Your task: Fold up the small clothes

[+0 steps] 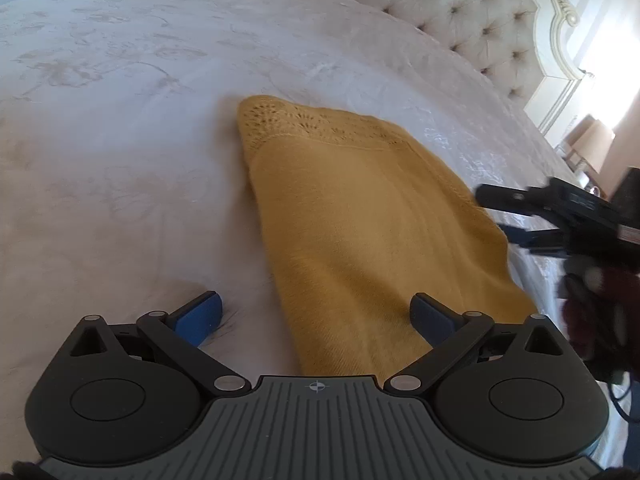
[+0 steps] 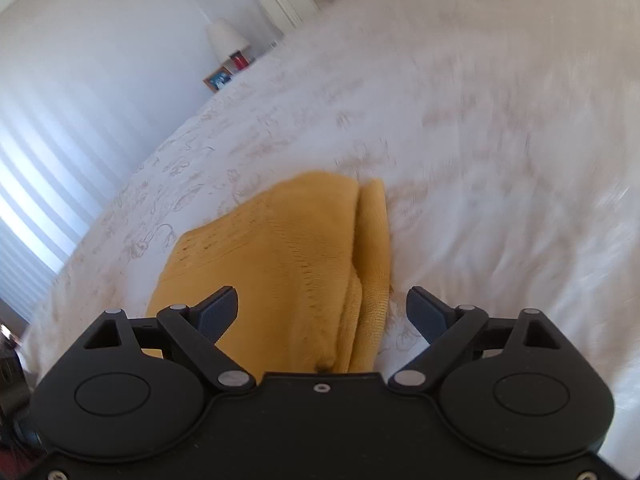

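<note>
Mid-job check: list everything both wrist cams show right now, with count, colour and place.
garment: 1, mustard yellow knit, folded, lying flat on the bed between the two grippers
bed cover: 1, white with a faint floral pattern, under the garment
headboard: 1, beige, tufted, far end of the bed
lamp: 1, white shade, beside the bed by the wall
picture frame: 1, wooden, below the lamp
blinds: 1 set, white, left edge of the right wrist view
left gripper: 1, black with blue pads, open, over the garment's near edge
right gripper: 1, black with blue pads, open, over the garment's layered edge
</note>
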Demonstrator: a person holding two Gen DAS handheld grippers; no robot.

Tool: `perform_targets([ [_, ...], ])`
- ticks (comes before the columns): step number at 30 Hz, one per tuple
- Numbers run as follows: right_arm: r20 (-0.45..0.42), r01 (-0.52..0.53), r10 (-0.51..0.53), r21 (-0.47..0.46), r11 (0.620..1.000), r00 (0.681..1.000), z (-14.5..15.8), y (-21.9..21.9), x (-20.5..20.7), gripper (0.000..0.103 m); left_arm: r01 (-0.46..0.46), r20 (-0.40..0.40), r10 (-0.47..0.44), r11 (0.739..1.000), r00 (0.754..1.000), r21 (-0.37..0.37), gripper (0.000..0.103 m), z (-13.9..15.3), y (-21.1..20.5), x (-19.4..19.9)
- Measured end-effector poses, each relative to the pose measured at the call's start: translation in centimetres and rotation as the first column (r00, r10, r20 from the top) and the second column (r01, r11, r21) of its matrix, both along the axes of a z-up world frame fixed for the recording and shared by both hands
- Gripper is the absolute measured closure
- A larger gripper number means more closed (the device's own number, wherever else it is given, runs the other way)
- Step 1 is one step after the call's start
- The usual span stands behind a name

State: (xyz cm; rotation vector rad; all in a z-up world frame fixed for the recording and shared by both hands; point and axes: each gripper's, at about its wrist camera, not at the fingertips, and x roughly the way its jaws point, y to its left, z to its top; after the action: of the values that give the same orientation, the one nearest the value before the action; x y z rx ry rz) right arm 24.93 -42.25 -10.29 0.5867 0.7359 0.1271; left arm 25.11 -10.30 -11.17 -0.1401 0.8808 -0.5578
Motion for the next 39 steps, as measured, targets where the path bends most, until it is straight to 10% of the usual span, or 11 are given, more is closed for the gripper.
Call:
perform_targets([
  [10,0.040,-0.029,0.021,0.214,0.977,0.999,-2.8,-1.3,3.3,0.006,0.066,0.007,-0.066,0.997,0.998,0.033,0.001,-0.4,-3.1,2.0],
  [27,0.027,-0.082,0.080,0.108,0.991,0.996,-2.4,0.2,5.3,0.020,0.059,-0.009,-0.058,0.990,0.998,0.128,0.004,0.0,-4.7,2.1],
  [30,0.015,-0.069,0.067,0.110,0.992,0.998,-2.5,-0.2,5.0,0.042,0.043,0.001,-0.043,0.991,0.999,0.130,0.024,0.3,-4.6,2.0],
  [32,0.009,-0.074,0.073,0.102,0.992,0.997,-2.4,-0.1,4.9,0.054,0.055,-0.018,-0.054,0.996,0.998,0.071,0.070,0.6,-4.0,1.9],
  [39,-0.010,-0.030,0.031,0.056,0.998,0.999,-0.6,1.7,3.5,0.065,0.090,-0.072,-0.089,0.996,0.993,0.009,0.084,2.0,-2.5,1.5],
])
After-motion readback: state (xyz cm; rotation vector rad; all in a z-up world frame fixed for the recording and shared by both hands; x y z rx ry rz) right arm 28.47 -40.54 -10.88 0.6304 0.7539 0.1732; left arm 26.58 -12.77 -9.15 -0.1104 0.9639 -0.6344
